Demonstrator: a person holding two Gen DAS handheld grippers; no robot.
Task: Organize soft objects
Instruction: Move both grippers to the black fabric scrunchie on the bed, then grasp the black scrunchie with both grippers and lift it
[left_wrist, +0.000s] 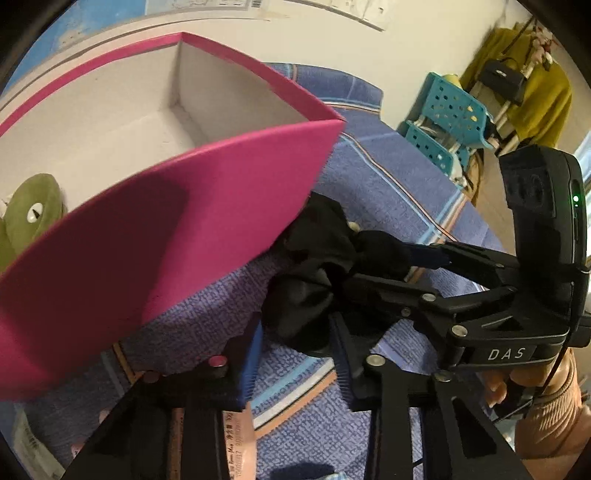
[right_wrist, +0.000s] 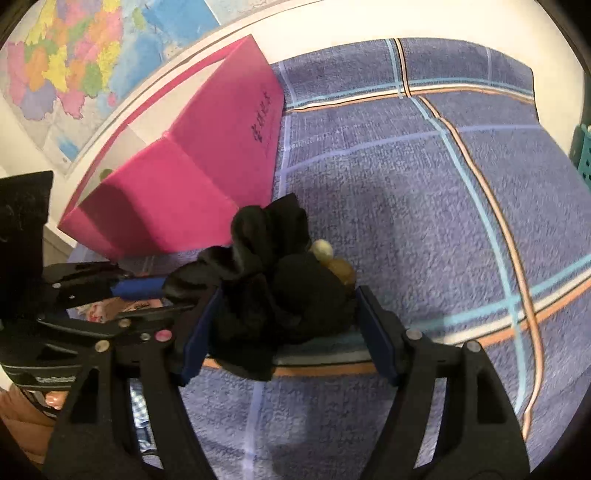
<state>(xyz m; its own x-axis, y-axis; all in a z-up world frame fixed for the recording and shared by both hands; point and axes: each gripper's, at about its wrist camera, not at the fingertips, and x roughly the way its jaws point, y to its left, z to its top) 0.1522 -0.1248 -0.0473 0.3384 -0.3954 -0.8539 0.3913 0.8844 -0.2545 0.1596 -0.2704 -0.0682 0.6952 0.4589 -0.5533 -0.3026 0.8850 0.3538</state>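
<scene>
A crumpled black cloth (right_wrist: 266, 258) is seen on a blue checked towel (right_wrist: 424, 184), just beside the near wall of a pink box (left_wrist: 184, 229). Whether it touches the box cannot be told. Two beads (right_wrist: 328, 258), one cream and one amber, show at its far edge; how they are fixed to it is hidden by the folds.

The right gripper (right_wrist: 286, 323) is held wide, and the cloth fills the gap, with both blue pads (right_wrist: 373, 332) pressed against it. The left gripper (left_wrist: 295, 354) is drawn nearly together on a lower fold of the same cloth. The exact contact is hard to make out, black on black. In the right wrist view its tips are seen meeting the cloth's left edge.

The box is open, and only part of its white inside is shown. A green thing (left_wrist: 33, 214) is cut off at its left corner and cannot be identified. A hand (left_wrist: 535, 387) on the right gripper's handle is partly seen.
</scene>
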